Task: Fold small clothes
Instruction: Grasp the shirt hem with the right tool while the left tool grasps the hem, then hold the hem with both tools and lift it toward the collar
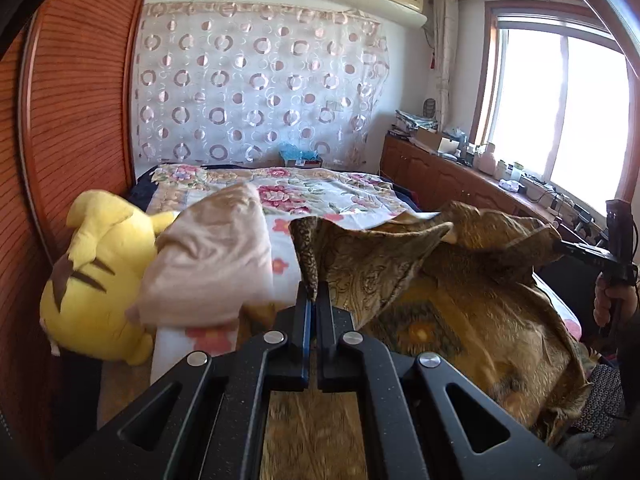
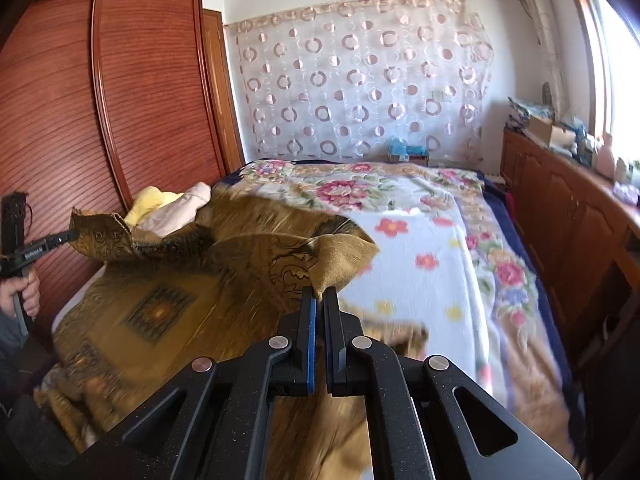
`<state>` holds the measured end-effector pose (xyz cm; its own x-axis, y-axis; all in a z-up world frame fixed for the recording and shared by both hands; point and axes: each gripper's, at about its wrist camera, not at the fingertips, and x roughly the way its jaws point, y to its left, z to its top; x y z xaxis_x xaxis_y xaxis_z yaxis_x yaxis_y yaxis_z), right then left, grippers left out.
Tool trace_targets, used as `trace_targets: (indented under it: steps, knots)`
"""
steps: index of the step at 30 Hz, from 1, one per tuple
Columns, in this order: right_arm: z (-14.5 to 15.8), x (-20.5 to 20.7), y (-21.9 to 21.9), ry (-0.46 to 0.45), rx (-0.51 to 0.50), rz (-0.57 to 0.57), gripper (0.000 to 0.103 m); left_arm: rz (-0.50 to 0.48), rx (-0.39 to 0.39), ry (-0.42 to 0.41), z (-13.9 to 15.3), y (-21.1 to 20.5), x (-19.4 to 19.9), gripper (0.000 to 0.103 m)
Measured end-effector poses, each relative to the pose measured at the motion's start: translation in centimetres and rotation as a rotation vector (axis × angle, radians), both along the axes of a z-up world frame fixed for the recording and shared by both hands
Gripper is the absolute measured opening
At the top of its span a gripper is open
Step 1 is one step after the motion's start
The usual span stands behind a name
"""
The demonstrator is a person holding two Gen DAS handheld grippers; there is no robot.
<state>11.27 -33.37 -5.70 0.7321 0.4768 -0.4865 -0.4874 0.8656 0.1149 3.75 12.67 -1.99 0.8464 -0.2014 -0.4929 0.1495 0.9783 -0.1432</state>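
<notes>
A brown-gold patterned cloth [image 1: 460, 300] lies spread over the near part of the bed, its far edge lifted. My left gripper [image 1: 314, 294] is shut on one corner of that edge, held above the bed. My right gripper [image 2: 320, 294] is shut on the other corner of the cloth [image 2: 224, 280]. In the left wrist view the right gripper [image 1: 560, 246] shows at the right edge with a hand on its handle. The left gripper [image 2: 74, 234] appears at the left in the right wrist view, pinching its corner. The cloth sags between the two corners.
The bed carries a floral blanket [image 2: 400, 216]. A yellow plush toy [image 1: 92, 276] and a beige pillow [image 1: 216, 260] lie at the bed's left side by the wooden wardrobe [image 1: 80, 100]. A wooden cabinet [image 2: 560, 216] with clutter runs under the window on the right.
</notes>
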Motion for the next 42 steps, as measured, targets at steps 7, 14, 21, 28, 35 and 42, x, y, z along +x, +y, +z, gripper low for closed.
trace_targets:
  steps: [7, 14, 21, 28, 35, 42]
  knots:
    - [-2.1, -5.4, -3.6, 0.058, -0.018, -0.045, 0.003, 0.066, -0.012, 0.046, -2.5, 2.3, -4.5, 0.002]
    - [-1.9, -7.9, -5.6, 0.093, -0.078, -0.067, 0.003, 0.094, -0.018, 0.054, -2.1, 3.7, -7.0, 0.002]
    - [-0.5, -7.3, -4.4, 0.132, -0.092, -0.064, 0.003, 0.117, -0.004, 0.079, -2.5, 4.3, -7.5, 0.009]
    - [0.8, -8.0, -4.6, 0.075, -0.106, -0.070, 0.007, 0.137, 0.004, 0.020, -0.3, 5.0, -7.4, 0.039]
    - [2.6, -7.4, -4.1, 0.016, -0.120, -0.099, 0.016, 0.103, 0.036, 0.038, 0.4, 4.0, -3.2, 0.054]
    - [0.6, -3.9, -1.8, 0.041, -0.144, -0.077, 0.033, 0.055, 0.059, 0.106, -0.5, 3.1, 1.5, 0.076]
